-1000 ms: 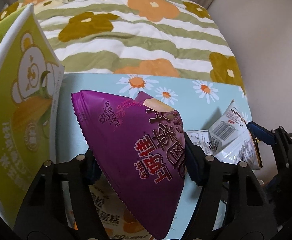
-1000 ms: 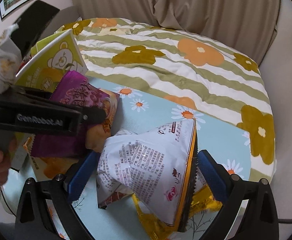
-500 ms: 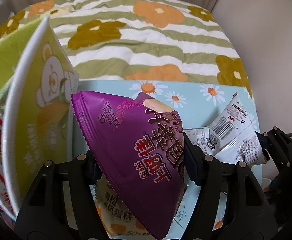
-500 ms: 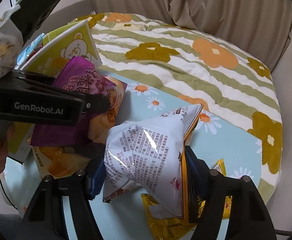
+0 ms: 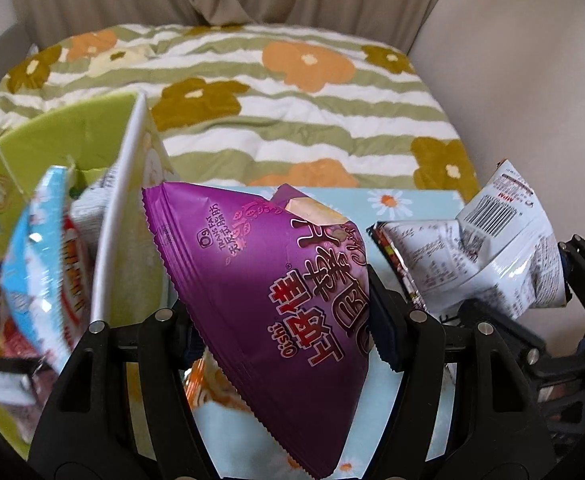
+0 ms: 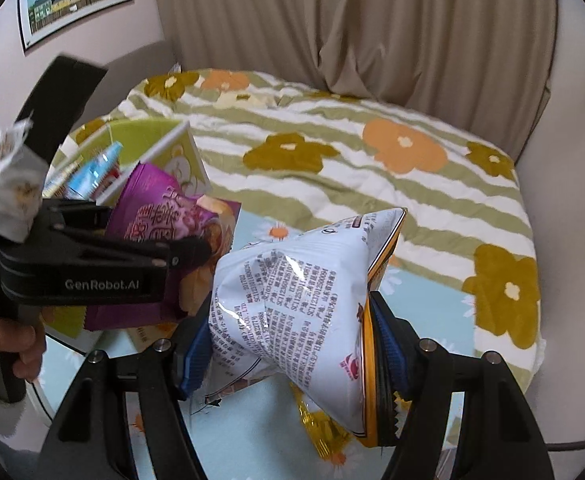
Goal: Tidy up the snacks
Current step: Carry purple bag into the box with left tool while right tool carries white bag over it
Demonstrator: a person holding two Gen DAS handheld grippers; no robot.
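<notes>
My left gripper [image 5: 288, 320] is shut on a purple snack bag [image 5: 260, 280], held off the table with its sealed edge pointing up and left. Beside it on the left stands an open green box [image 5: 64, 140] with a bear print, several snack packs inside it. My right gripper [image 6: 292, 344] is shut on a white crinkled snack bag [image 6: 292, 292] with an orange edge, lifted above the table. In the right wrist view the purple bag [image 6: 160, 220] hangs just left of the white one, close to the box [image 6: 148, 132].
A light blue daisy-print table [image 6: 424, 300] lies below, with a yellow packet [image 6: 324, 428] and an orange packet [image 5: 212, 392] on it. Behind it is a bed with a striped floral blanket [image 5: 292, 100], then curtains. A hand [image 6: 0, 340] grips the left handle.
The right jaws closed onto the white bag. Both grippers then rose with their bags, and the inside of the green box came into view.
</notes>
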